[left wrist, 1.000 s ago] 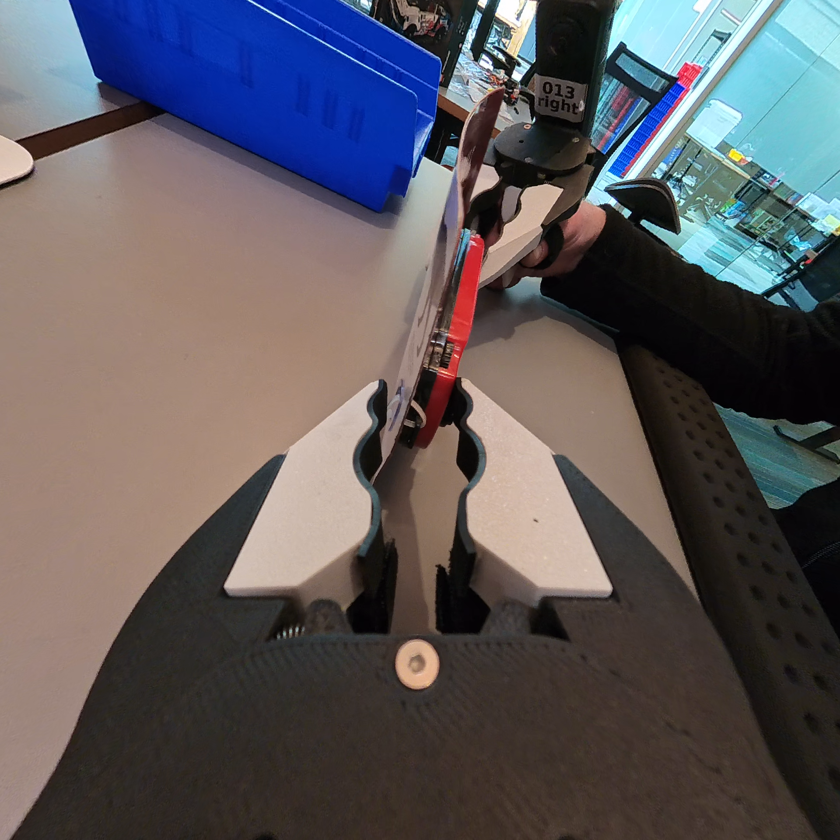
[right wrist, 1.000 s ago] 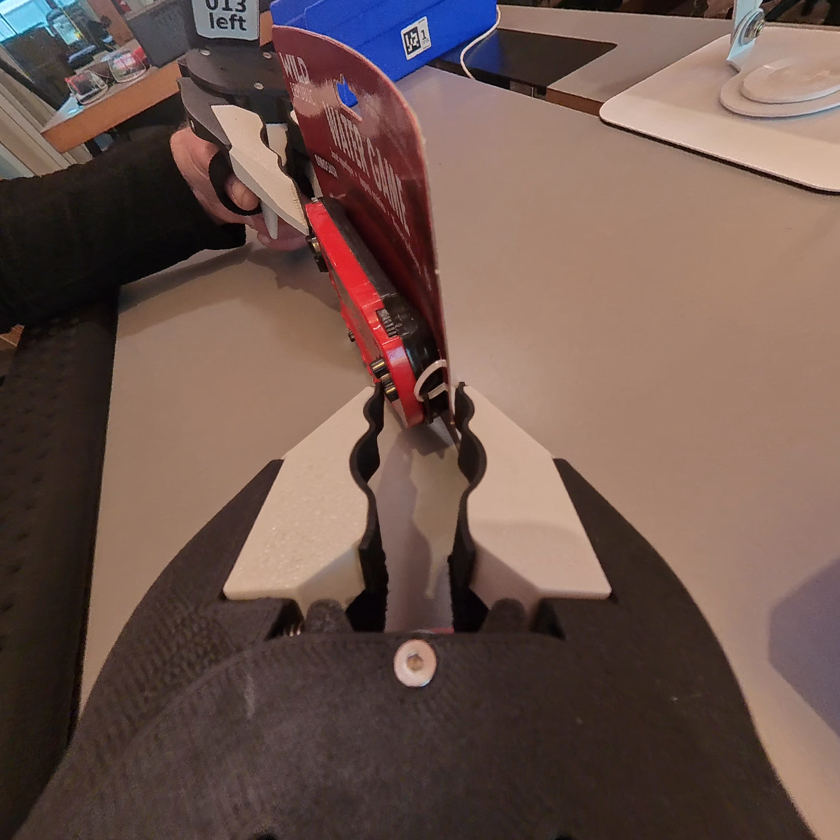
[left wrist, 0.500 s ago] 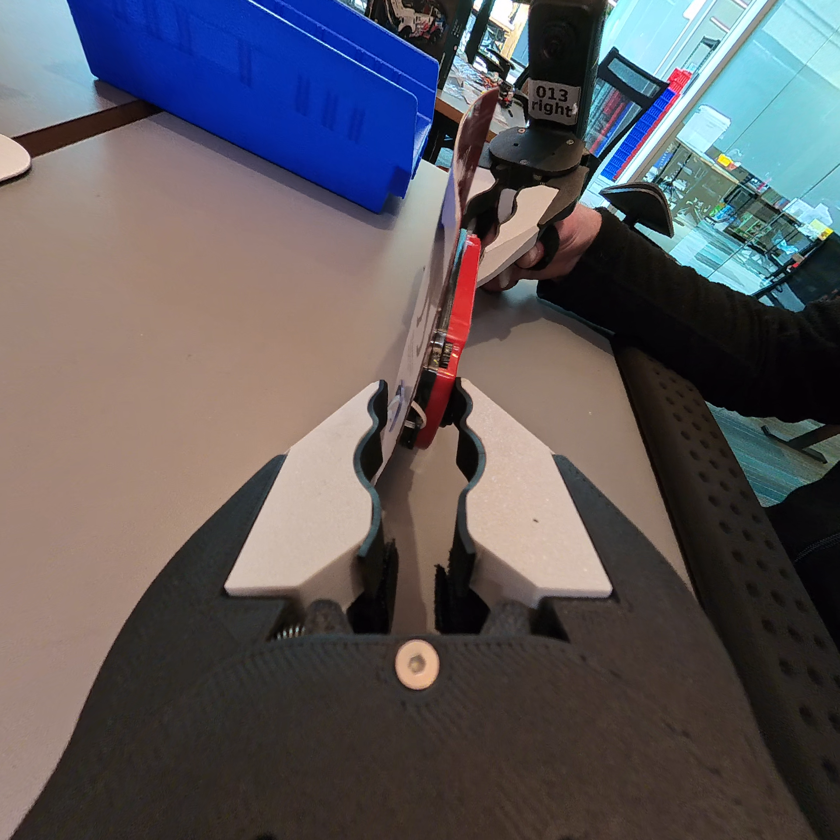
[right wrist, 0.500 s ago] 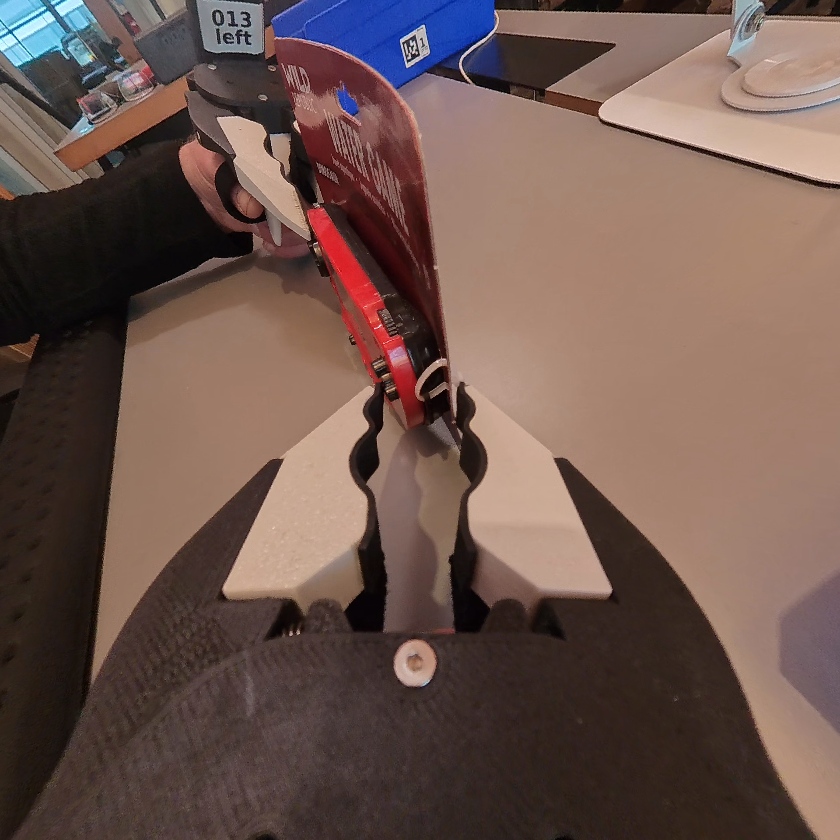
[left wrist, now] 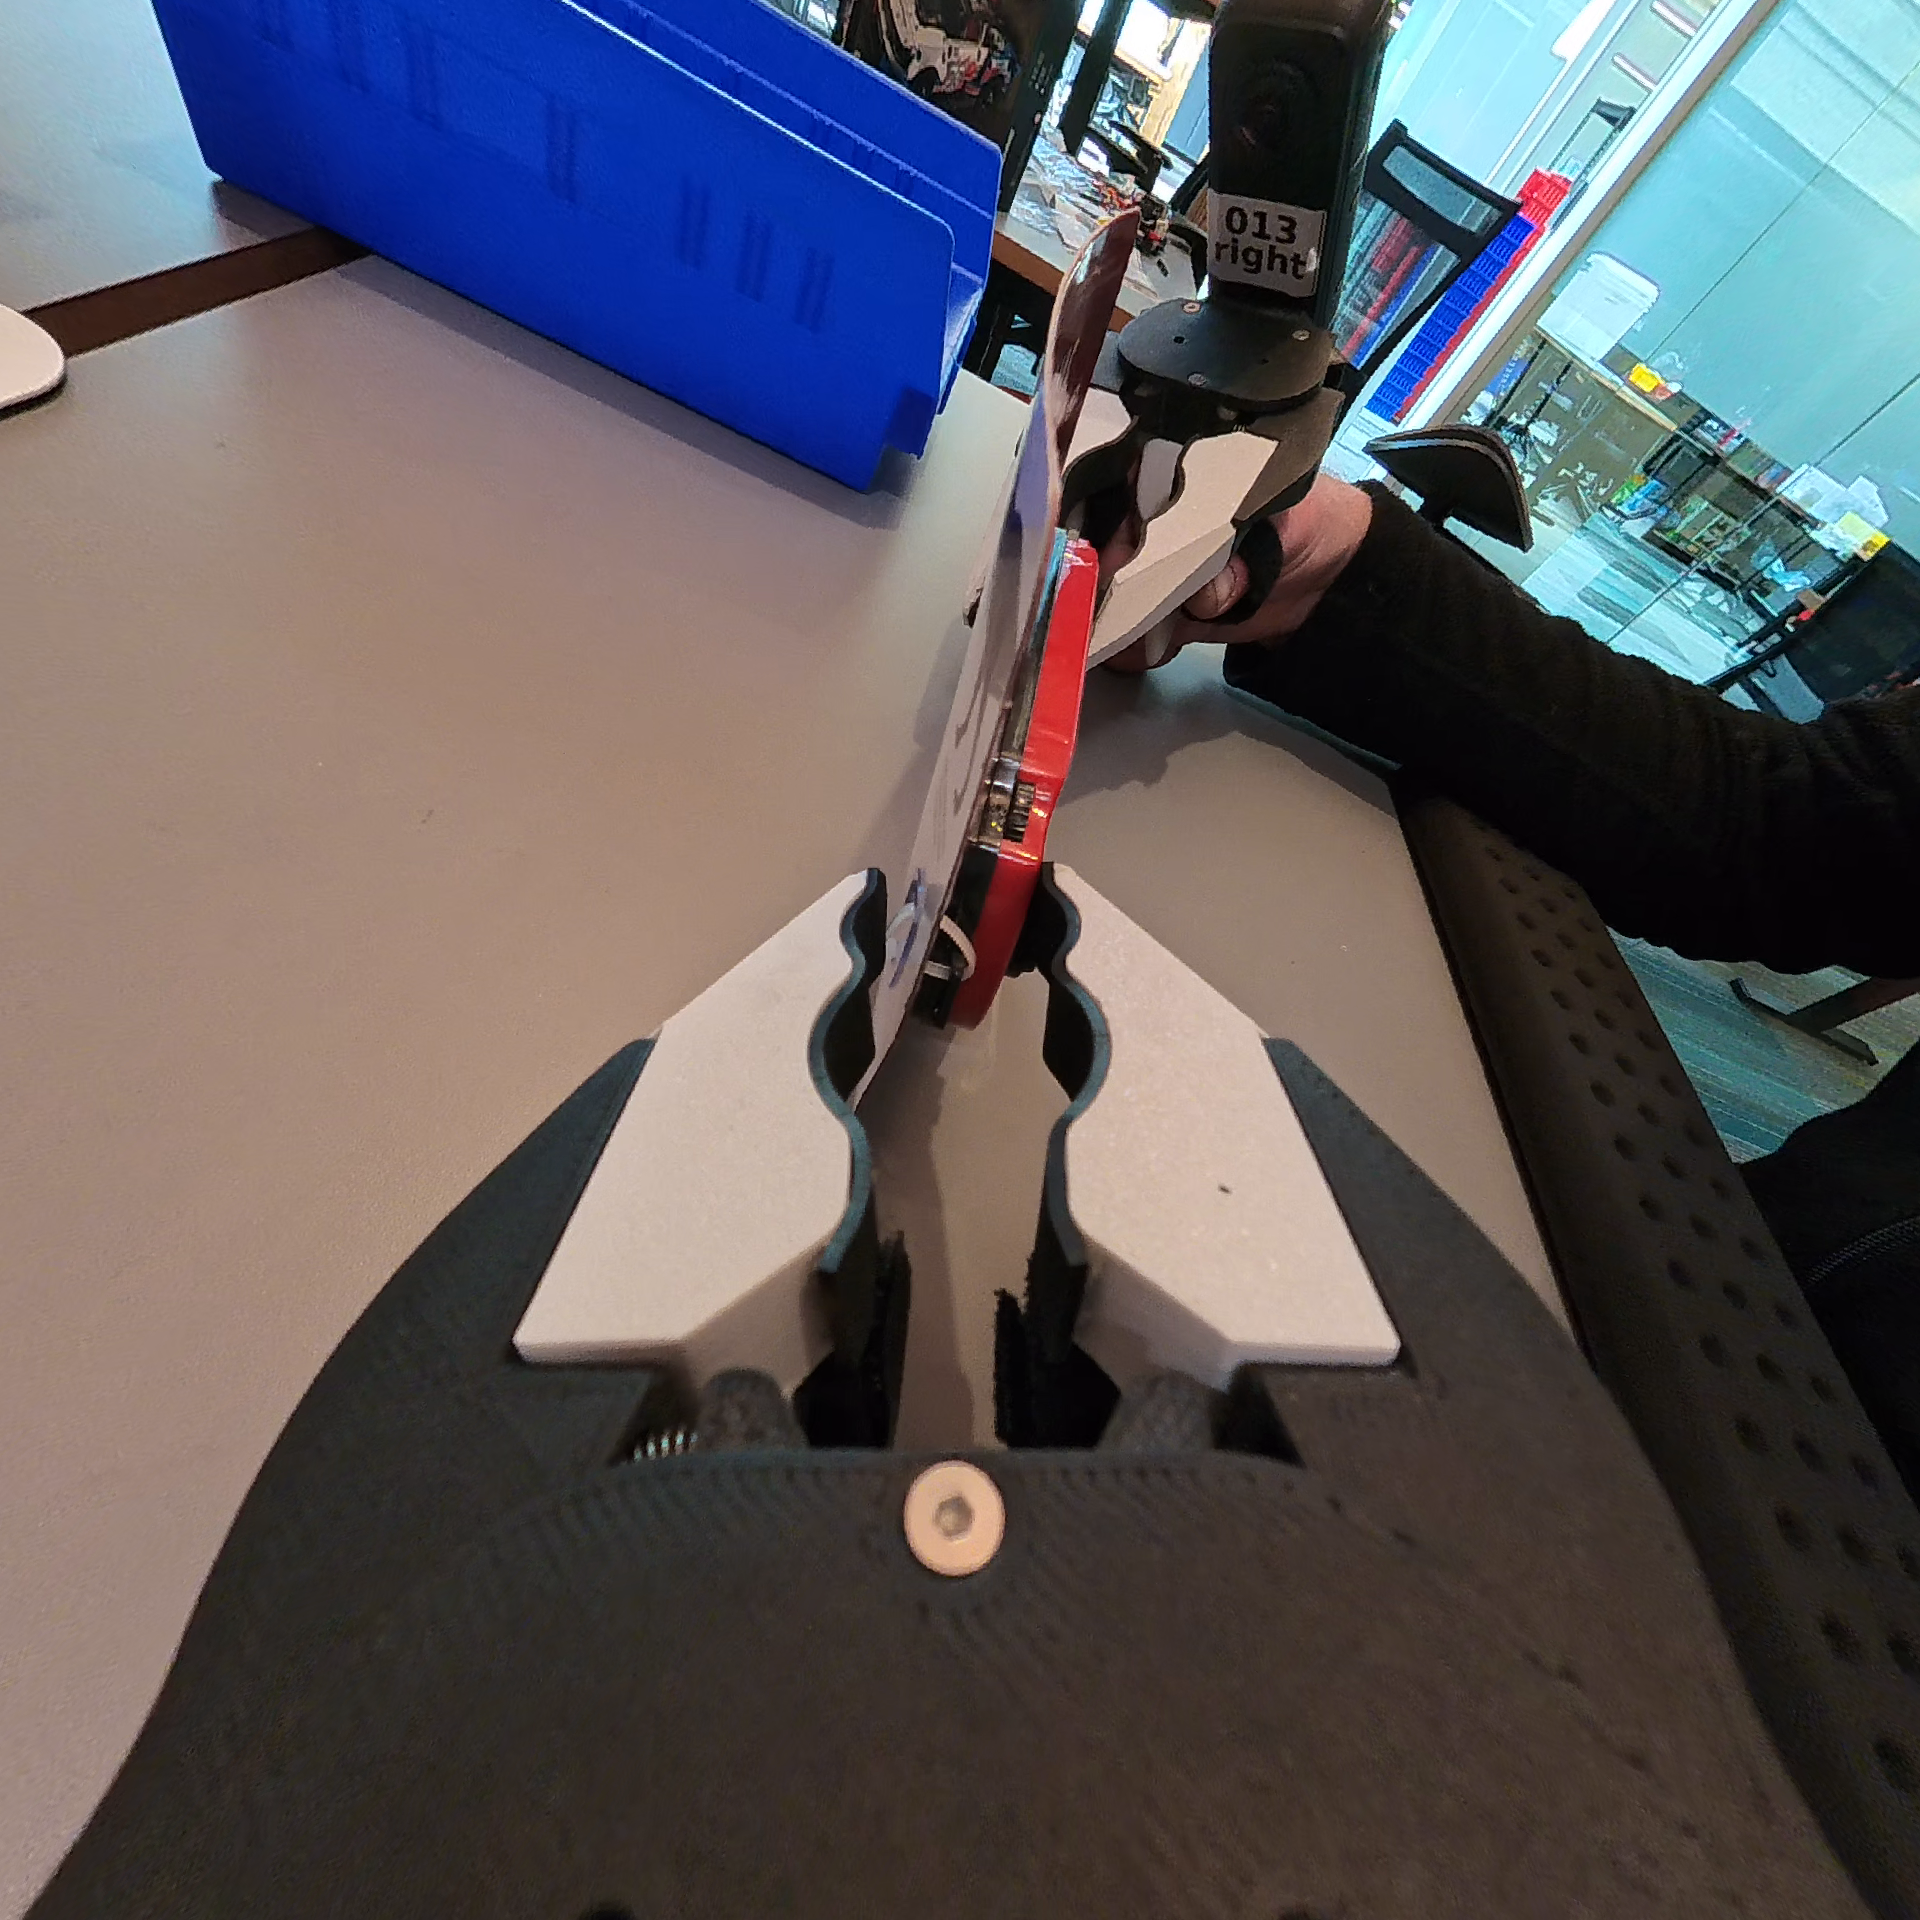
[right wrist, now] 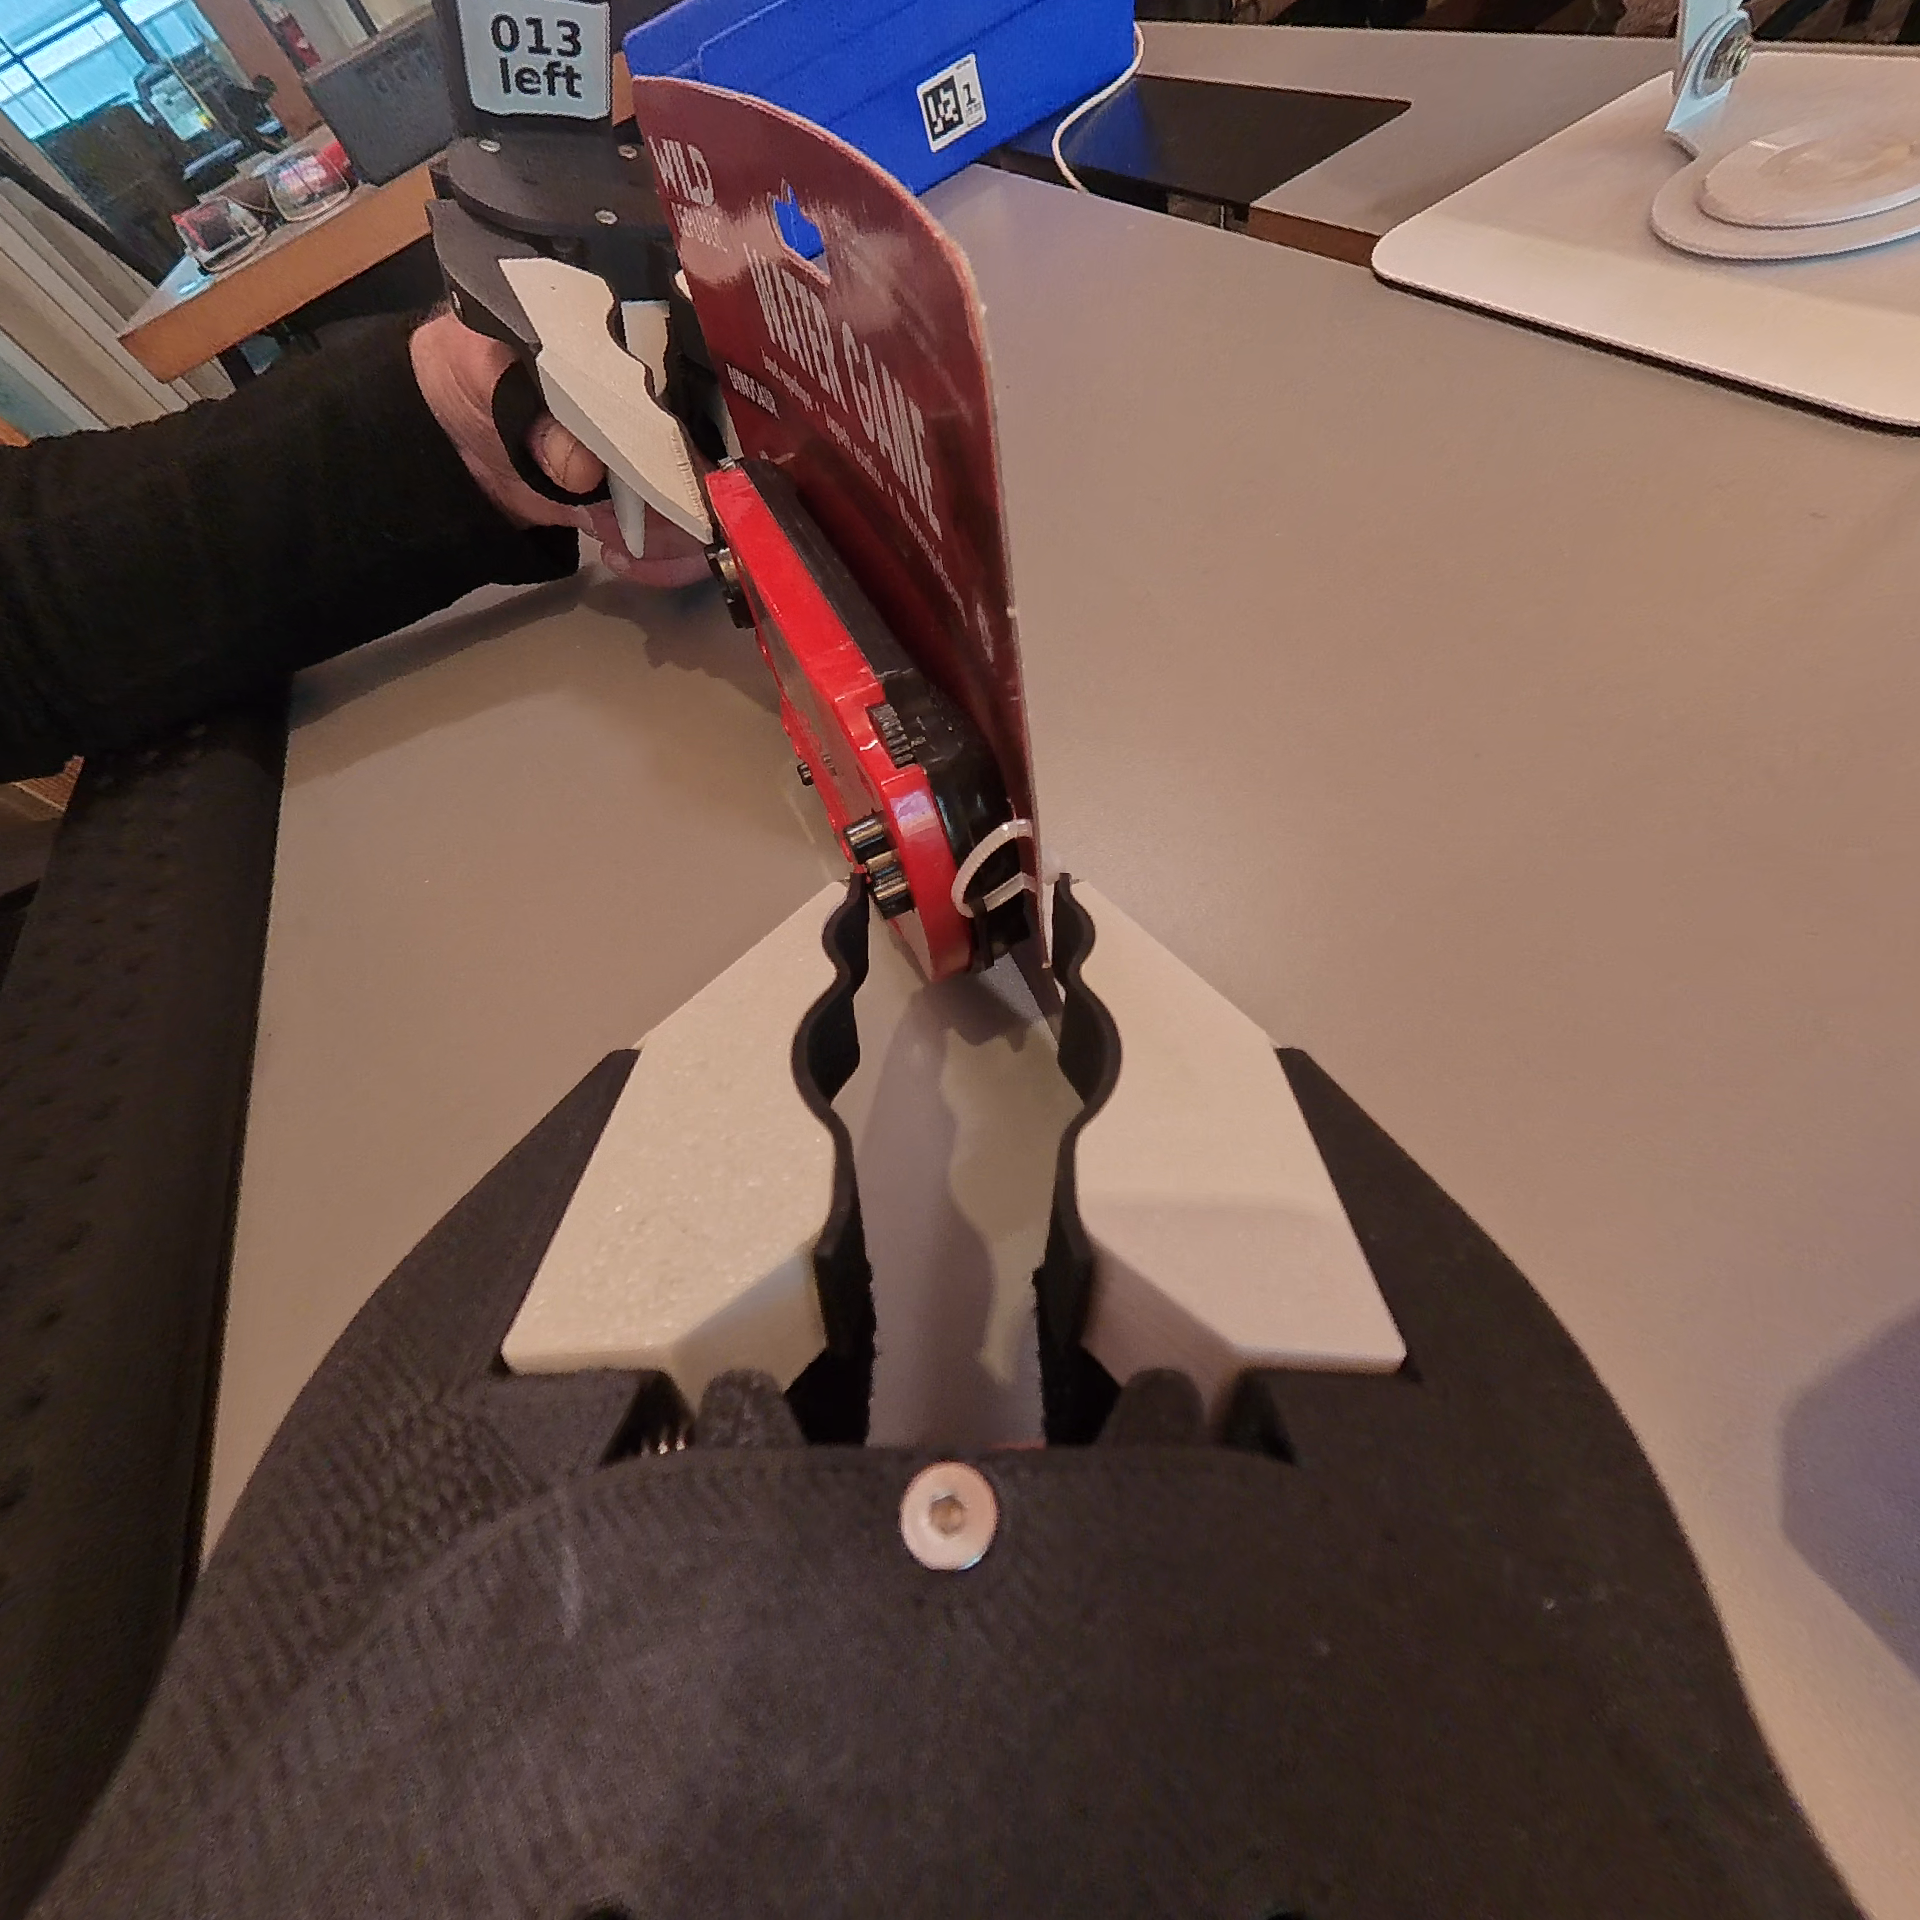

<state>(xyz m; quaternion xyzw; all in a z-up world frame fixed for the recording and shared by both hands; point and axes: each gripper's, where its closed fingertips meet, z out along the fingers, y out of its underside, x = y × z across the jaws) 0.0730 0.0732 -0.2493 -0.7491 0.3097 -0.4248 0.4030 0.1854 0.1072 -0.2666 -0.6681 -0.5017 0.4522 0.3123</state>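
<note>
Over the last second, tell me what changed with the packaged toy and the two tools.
Almost nothing changed. The left tool and right tool each stay shut on opposite ends of the carded red toy, which stays on edge on the grey table. The blue bin has not moved.

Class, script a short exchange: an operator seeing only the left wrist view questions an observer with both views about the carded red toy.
Operator: I see only the card's pale back. What is its front like?
Observer: The front is dark red with white print.
Operator: How does the right gripper pinch it?
Observer: The red toy sits against one finger, the card against the other.
</note>
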